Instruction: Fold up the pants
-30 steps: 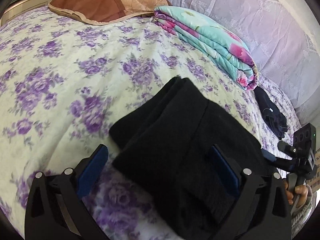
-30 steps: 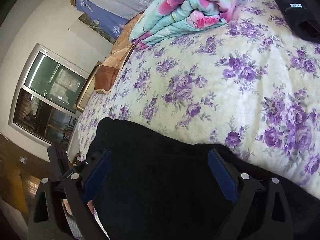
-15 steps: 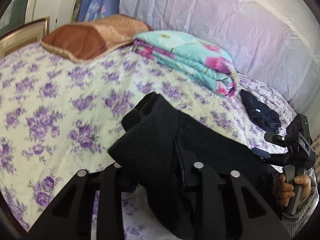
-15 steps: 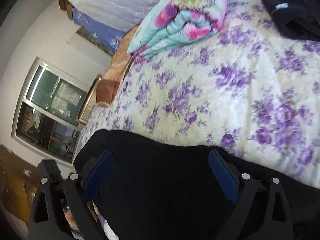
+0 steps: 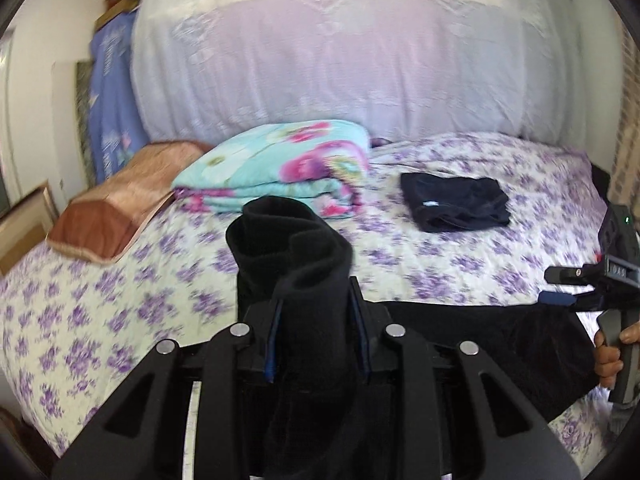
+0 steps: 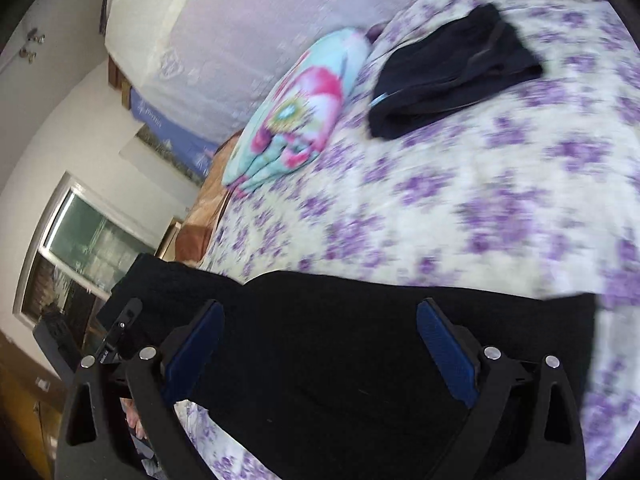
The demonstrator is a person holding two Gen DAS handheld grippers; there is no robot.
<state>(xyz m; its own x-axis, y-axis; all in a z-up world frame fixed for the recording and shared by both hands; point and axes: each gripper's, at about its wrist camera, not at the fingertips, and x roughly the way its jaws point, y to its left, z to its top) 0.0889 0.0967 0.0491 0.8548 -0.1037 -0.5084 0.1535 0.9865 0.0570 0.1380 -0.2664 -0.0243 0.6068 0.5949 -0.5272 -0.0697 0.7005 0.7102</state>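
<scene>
A second before, the left gripper (image 5: 316, 332) had its blue pads spread wide over the black pants (image 5: 296, 248), which lay flat on the bed (image 5: 460, 264). Half a second before, it had closed. At this moment it was clenched on a thick bunch of the cloth and had raised it, so the folded end stood up above the fingers in front of the camera. In my judgement this meant that the fold was started: one end of the pants was taken up and was ready to be carried over the rest.

The right gripper (image 6: 318, 344) had changed little. Its pads stayed wide apart with the pants (image 6: 340, 352) lying between and under them, and it grasped nothing. Probably it only waited near the other end of the garment.

The left wrist view showed the lifted roll of cloth, the flat part of the pants going to the right, and the right gripper (image 5: 560, 300) in the person's hand (image 5: 608, 356) at the far edge. It also showed the brown pillow (image 5: 120, 208) fully. The right wrist view did not show the lifted end well; it showed instead the window (image 6: 80, 248) and how broadly the cloth was spread on the bed (image 6: 480, 200). Both views showed the flowered blanket (image 5: 280, 168) and another dark folded garment (image 5: 456, 202) well apart from the pants
</scene>
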